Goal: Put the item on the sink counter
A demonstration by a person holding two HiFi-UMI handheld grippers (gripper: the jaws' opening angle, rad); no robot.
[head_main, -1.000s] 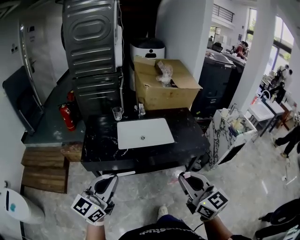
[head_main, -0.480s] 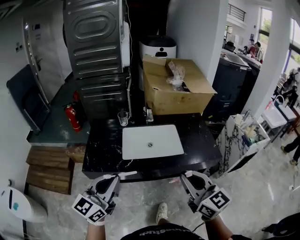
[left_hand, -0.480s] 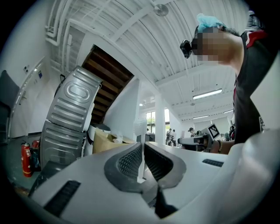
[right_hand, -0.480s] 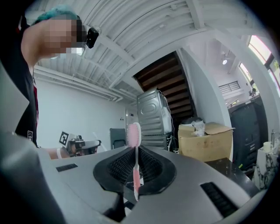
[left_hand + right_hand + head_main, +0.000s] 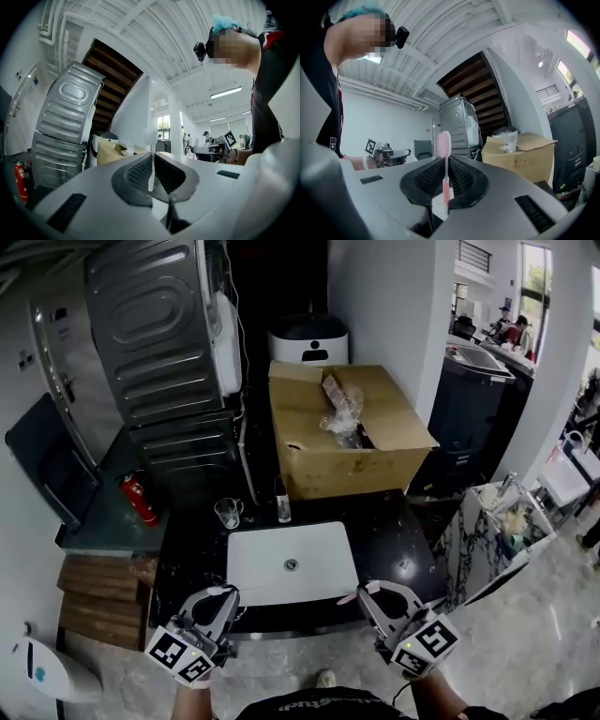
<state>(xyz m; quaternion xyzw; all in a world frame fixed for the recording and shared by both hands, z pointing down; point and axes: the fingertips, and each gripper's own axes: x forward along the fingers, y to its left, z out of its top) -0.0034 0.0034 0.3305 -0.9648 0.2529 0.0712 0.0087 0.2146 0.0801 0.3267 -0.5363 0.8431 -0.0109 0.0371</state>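
The open cardboard box (image 5: 347, 442) at the back of the counter (image 5: 398, 545) holds a crumpled clear plastic bag (image 5: 339, 413). In front of it, on the black marbled top, stand a clear glass cup (image 5: 228, 512) and, just to its right, a small bottle (image 5: 281, 502). Set into the top is a white rectangular basin (image 5: 291, 563) with a drain at its middle.

There are 2 toothbrushes, 1 in each tool. The left tool (image 5: 151, 157) is clamped on a white toothbrush (image 5: 151, 152), and the right tool (image 5: 444, 161) is clamped on a pink toothbrush (image 5: 445, 168). Each brush has its handle pinched between the pads, its long axis running along the jaws and its bristle head sticking out past the tips. In the head view both tools are at the counter's near edge, the left tool (image 5: 220, 596) and the right tool (image 5: 370, 593) aimed toward the basin; neither brush lies on the counter.

Behind the counter on the left stands a grey ribbed metal appliance (image 5: 155, 334), with a red fire extinguisher (image 5: 139, 500) at its foot and wooden steps (image 5: 98, 601) nearer. A white round-topped machine (image 5: 307, 337) stands behind the box. The floor (image 5: 525, 634) is pale grey stone.
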